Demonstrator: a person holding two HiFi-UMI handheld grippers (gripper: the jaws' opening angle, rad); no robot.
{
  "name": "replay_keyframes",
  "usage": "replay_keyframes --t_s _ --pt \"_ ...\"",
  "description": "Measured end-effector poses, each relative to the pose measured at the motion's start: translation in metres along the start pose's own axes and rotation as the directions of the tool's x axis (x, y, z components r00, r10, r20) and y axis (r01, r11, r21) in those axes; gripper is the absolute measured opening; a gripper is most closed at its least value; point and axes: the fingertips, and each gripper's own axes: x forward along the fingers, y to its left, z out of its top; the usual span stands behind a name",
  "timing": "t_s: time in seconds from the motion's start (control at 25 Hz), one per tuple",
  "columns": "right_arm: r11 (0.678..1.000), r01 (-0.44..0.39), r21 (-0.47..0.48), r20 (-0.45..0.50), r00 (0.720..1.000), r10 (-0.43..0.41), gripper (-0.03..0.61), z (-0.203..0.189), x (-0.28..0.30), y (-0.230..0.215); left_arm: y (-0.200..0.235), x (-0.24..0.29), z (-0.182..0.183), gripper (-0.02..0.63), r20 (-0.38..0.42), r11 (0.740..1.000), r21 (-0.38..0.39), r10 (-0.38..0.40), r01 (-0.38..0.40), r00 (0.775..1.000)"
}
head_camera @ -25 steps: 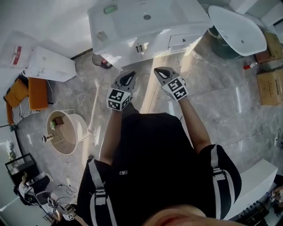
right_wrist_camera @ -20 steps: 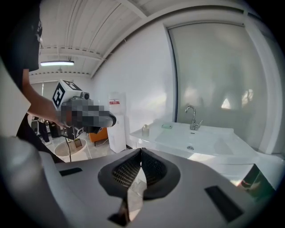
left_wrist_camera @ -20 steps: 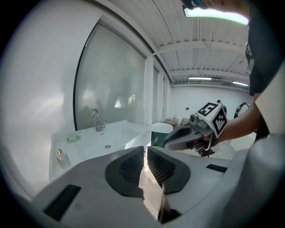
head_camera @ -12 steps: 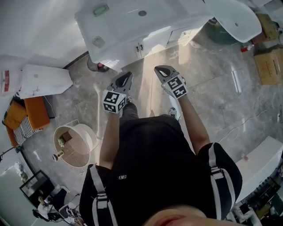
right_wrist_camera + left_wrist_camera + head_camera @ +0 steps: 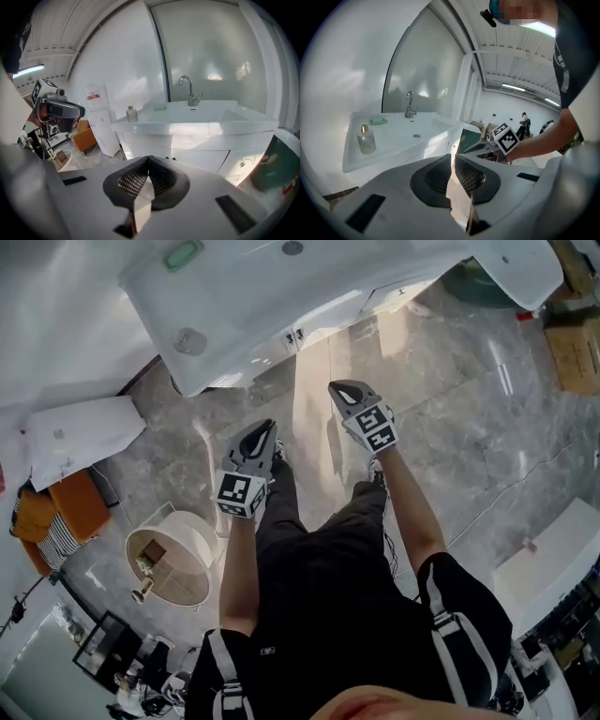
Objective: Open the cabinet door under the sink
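Observation:
The white sink vanity [image 5: 281,282] fills the top of the head view. Its cabinet doors [image 5: 314,326] are closed, with two small knobs [image 5: 293,335] side by side at the middle seam. My left gripper [image 5: 268,427] hangs over the floor well short of the doors, shut and empty. My right gripper [image 5: 337,388] is a little nearer the vanity, also shut on nothing. In the right gripper view the closed doors [image 5: 199,160] and the knobs [image 5: 171,158] lie straight beyond the right gripper [image 5: 148,158]. In the left gripper view the left gripper [image 5: 452,157] points toward the basin [image 5: 408,136].
A soap bottle [image 5: 190,340] and a green soap dish [image 5: 183,254] sit on the vanity top. A white unit [image 5: 84,432], an orange chair [image 5: 61,498] and a round side table [image 5: 173,559] stand at the left. A bathtub [image 5: 511,263] and cardboard boxes [image 5: 577,352] stand at the right.
The person has stepped closer to the vanity, which now sits higher and larger in the head view. The left gripper has dropped back slightly. Both grippers stayed shut.

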Motion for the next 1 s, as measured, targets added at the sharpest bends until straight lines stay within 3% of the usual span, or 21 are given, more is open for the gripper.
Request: replay_keyframes --t_s 0.2,0.32,0.56,0.64,1.0 --pt "0.997 0.056 0.057 0.0 0.998 -0.056 0.058 -0.031 0.074 -0.027 0.029 0.021 -0.033 0.032 -0.03 0.999 0.012 -0.032 0.033 0.999" --pt "0.988 0.124 0.09 -0.003 0.992 -0.125 0.058 -0.053 0.12 -0.045 0.046 0.032 -0.05 0.032 -0.029 0.999 -0.02 -0.034 0.033 0.999" --pt "0.948 0.293 0.122 -0.02 0.956 -0.293 0.073 -0.092 0.194 -0.088 0.059 0.044 -0.093 0.032 -0.095 0.996 -0.064 -0.071 0.065 0.993" --pt "0.942 0.31 0.13 -0.029 0.951 -0.309 0.108 -0.097 0.213 -0.097 0.06 0.05 -0.107 0.032 -0.114 0.994 -0.069 -0.088 0.08 0.99" --pt "0.937 0.333 0.104 -0.031 0.943 -0.332 0.129 -0.099 0.267 -0.119 0.075 0.067 -0.126 0.032 -0.12 0.99 -0.113 -0.102 0.088 0.988"
